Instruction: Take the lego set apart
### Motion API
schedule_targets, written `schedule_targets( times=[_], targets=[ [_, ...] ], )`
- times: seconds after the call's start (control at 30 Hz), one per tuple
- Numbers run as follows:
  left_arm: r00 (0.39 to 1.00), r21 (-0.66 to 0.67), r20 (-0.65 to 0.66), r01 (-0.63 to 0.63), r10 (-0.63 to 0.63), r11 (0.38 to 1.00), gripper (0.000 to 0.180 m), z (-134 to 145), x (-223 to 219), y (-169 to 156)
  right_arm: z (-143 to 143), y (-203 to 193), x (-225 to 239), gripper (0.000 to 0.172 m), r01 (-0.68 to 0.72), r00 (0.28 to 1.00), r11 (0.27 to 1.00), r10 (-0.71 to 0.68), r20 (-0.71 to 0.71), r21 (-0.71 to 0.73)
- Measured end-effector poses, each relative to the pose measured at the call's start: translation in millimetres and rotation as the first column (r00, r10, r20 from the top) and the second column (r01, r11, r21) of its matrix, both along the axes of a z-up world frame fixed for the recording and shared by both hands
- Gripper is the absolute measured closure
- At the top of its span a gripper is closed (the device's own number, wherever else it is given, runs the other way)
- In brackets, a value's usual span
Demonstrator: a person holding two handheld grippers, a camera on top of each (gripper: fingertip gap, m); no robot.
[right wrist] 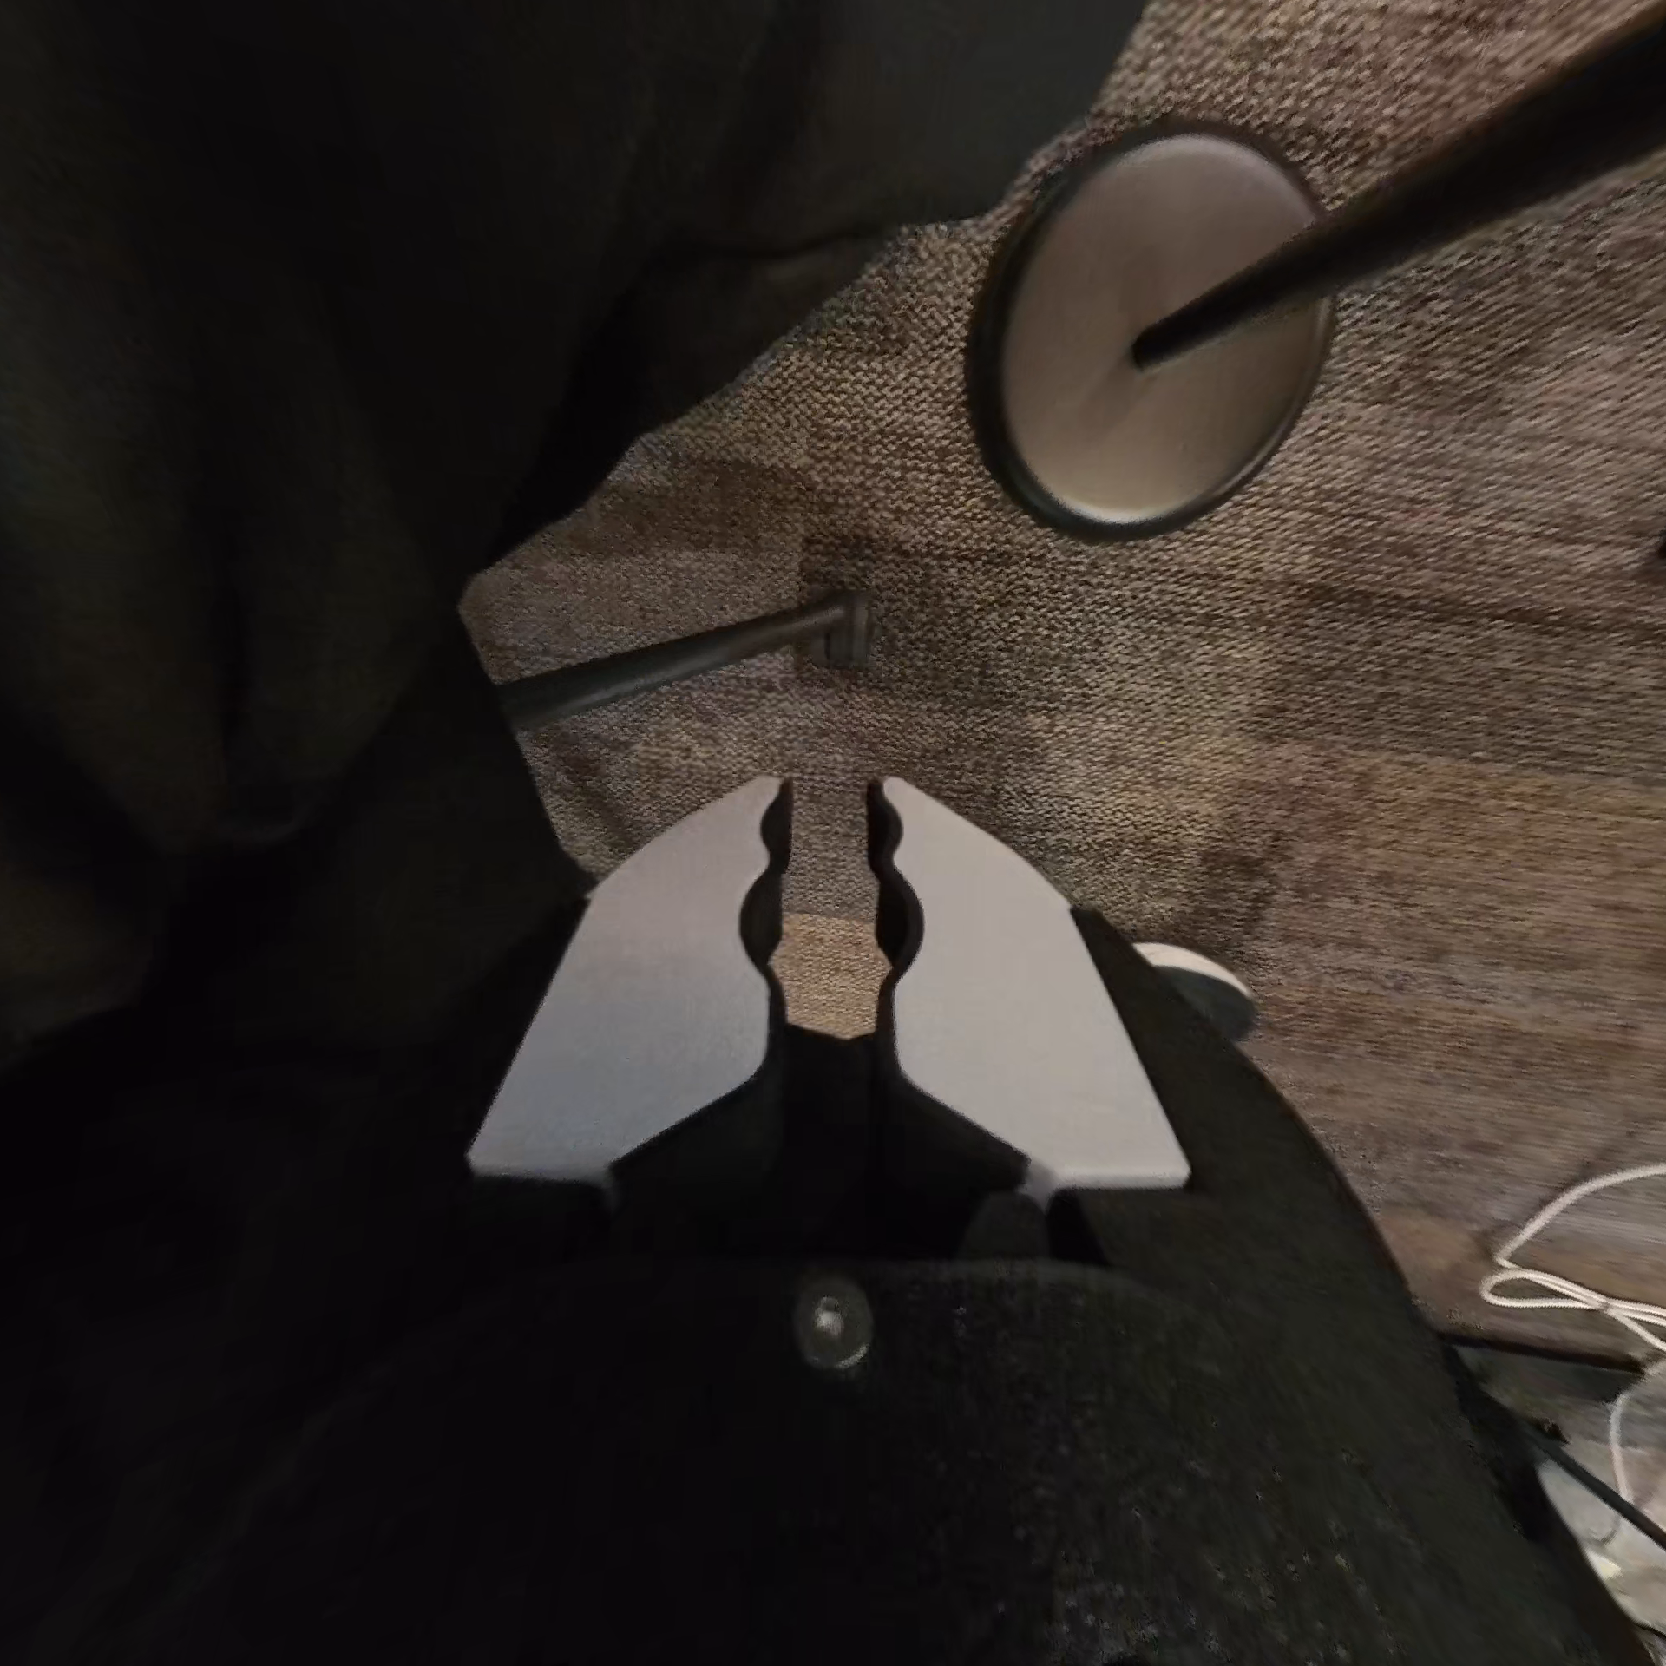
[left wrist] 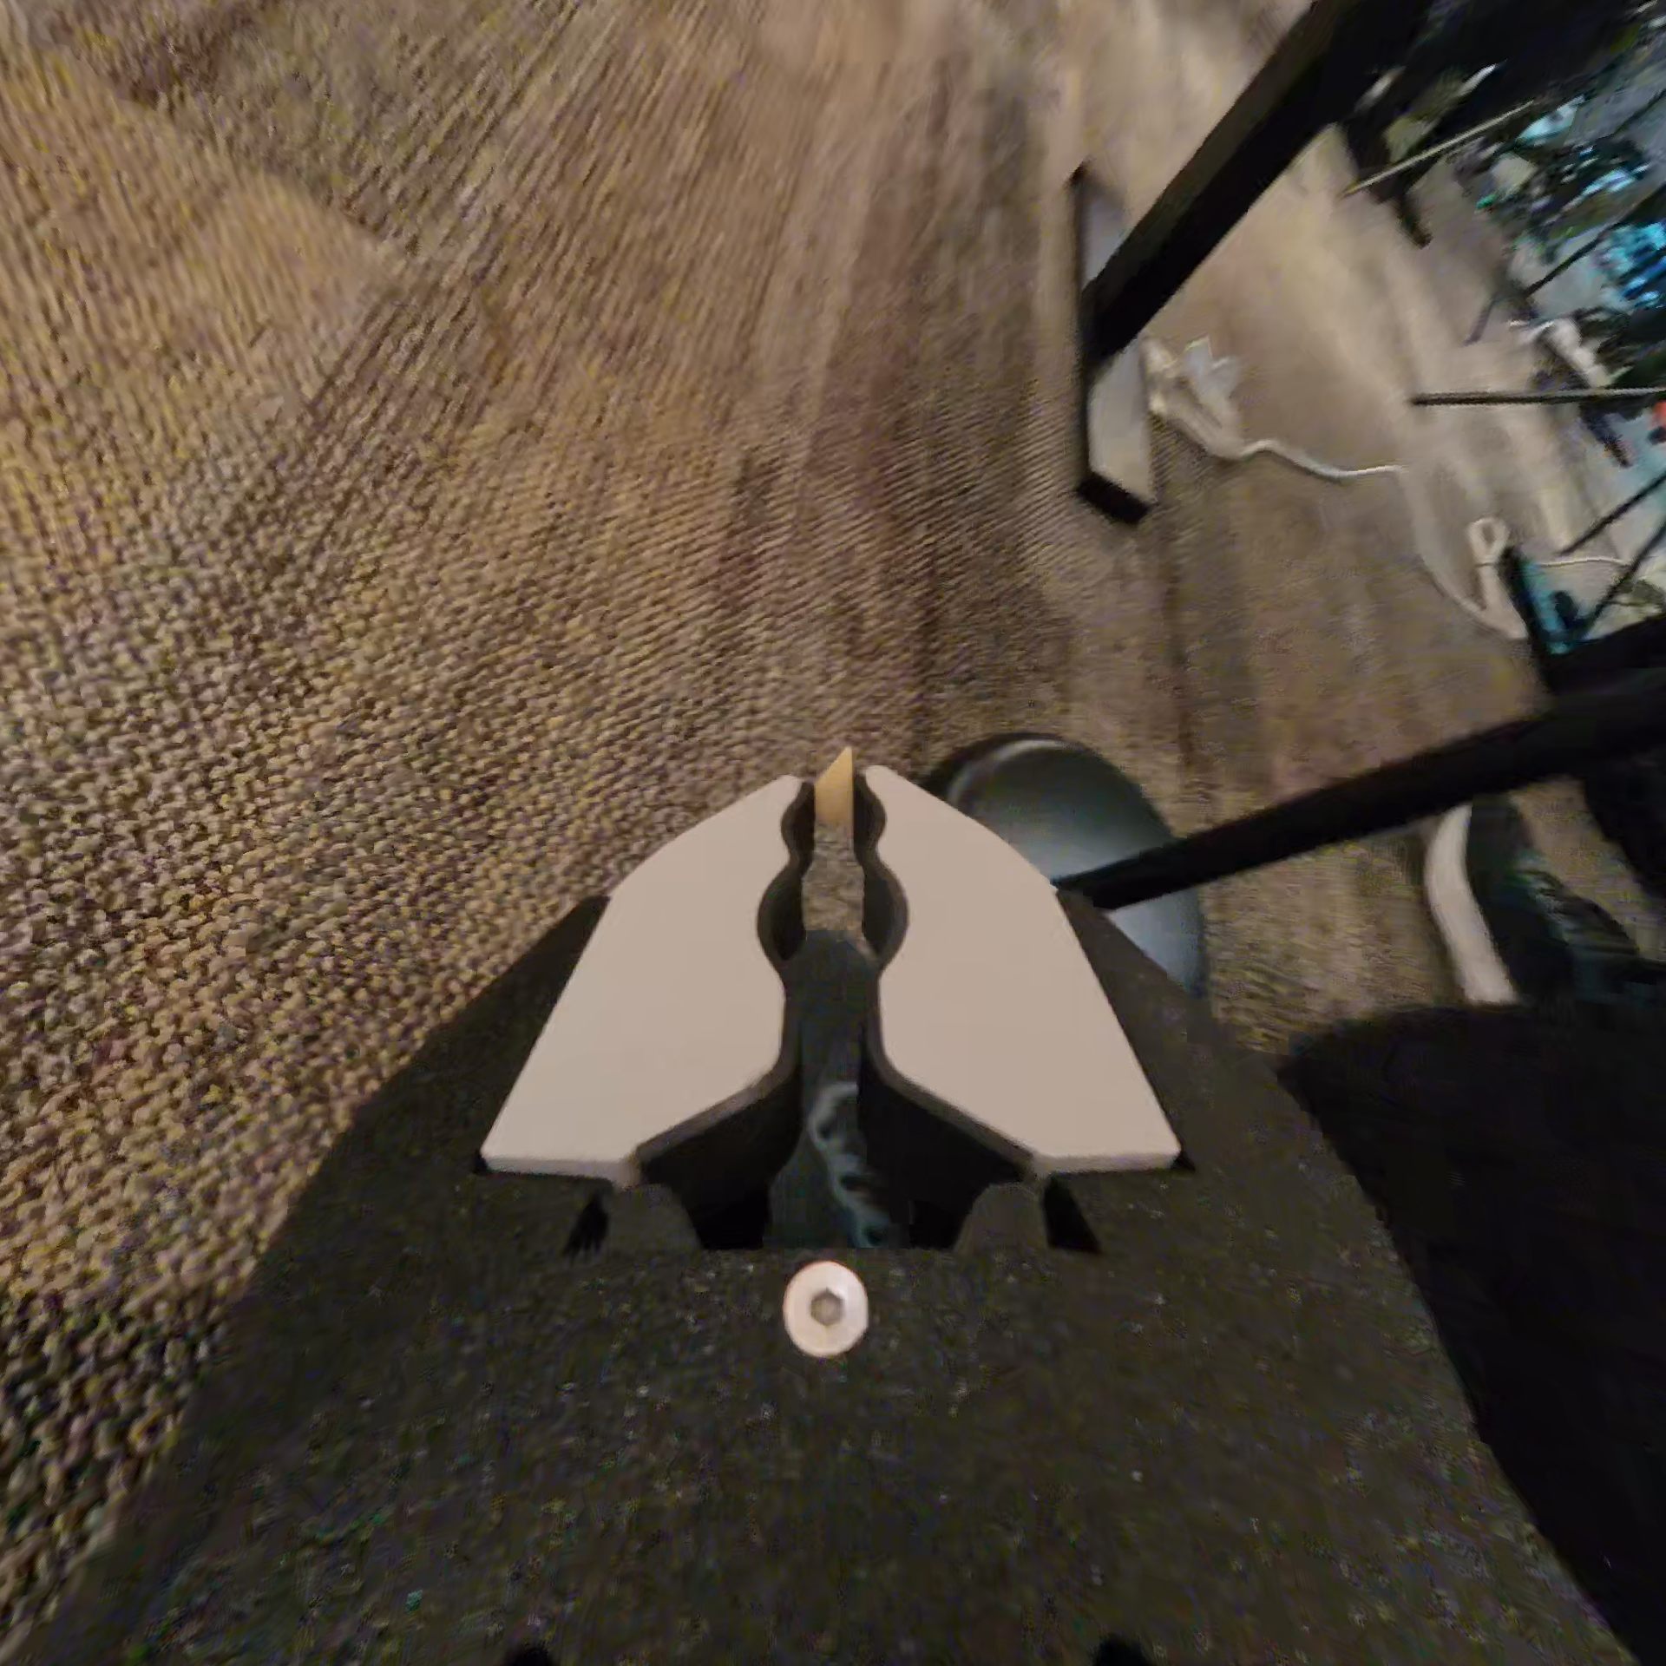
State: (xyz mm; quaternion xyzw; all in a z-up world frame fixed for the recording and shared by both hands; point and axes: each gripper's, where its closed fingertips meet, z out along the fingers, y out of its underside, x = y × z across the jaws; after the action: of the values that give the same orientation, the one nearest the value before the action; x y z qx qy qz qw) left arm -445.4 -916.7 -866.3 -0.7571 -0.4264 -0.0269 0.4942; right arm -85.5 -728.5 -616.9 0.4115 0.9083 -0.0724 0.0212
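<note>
A brown-grey woven carpet (left wrist: 451, 451) fills both views, seen from above; parts of it are smeared by motion blur. One landmark is shared by both views: a round metal base (right wrist: 1163, 334) with a thin black pole (right wrist: 1406, 198) rising from its centre.

In the left wrist view, the left gripper (left wrist: 835, 786) is seen just to the left of that round base (left wrist: 1064, 811), above the carpet. Its two pale fingers (left wrist: 703, 956) are drawn almost together, and a small cream-coloured sliver (left wrist: 837, 793) is pinched at their very tips. The sliver's long axis runs forward along the fingers, and its pointed end juts a little past them, aimed away from the camera. What the sliver is made of cannot be told. Beyond the base, toward the upper right, black furniture legs (left wrist: 1199, 207) and white cables (left wrist: 1262, 442) are seen.

In the right wrist view, the right gripper (right wrist: 829, 793) is seen below and to the left of the round base, well apart from it. Its fingers (right wrist: 983, 974) are parted by a narrow gap; only carpet is seen between them, so nothing is gripped. A dark bar with a flat foot (right wrist: 838, 631) lies on the carpet between this gripper and the base. Dark fabric (right wrist: 270, 451) fills the left of the view.

Of the two tools, the left one is placed nearer the base and alone carries anything.
</note>
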Motion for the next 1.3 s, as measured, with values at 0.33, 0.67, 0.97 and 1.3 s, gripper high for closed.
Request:
schedule_targets(
  times=[0.33,0.67,0.97,1.3],
  targets=[
    [0.943,0.137,-0.294,0.200,-0.153,0.970,0.173,256.5,205.1,9.4,57.4,31.0,99.5,0.157,0.025,0.952,0.998,-0.041,-0.303,-0.058],
    [0.687,0.049,-0.536,0.605,-0.490,0.795,0.173,472.8,384.9,177.3,60.5,105.3,223.6,0.158,0.239,0.878,0.922,-0.339,-0.337,-0.305],
    [0.597,0.172,-0.554,0.764,-0.580,0.622,0.173,536.4,484.9,493.4,39.4,182.9,271.2,0.161,0.502,0.792,0.695,-0.608,-0.048,-0.515],
    [0.459,0.195,-0.651,0.871,-0.604,0.452,0.173,642.5,497.2,787.3,128.0,224.4,239.7,0.167,0.431,0.733,0.410,-0.678,0.047,-0.804]
  ],
)
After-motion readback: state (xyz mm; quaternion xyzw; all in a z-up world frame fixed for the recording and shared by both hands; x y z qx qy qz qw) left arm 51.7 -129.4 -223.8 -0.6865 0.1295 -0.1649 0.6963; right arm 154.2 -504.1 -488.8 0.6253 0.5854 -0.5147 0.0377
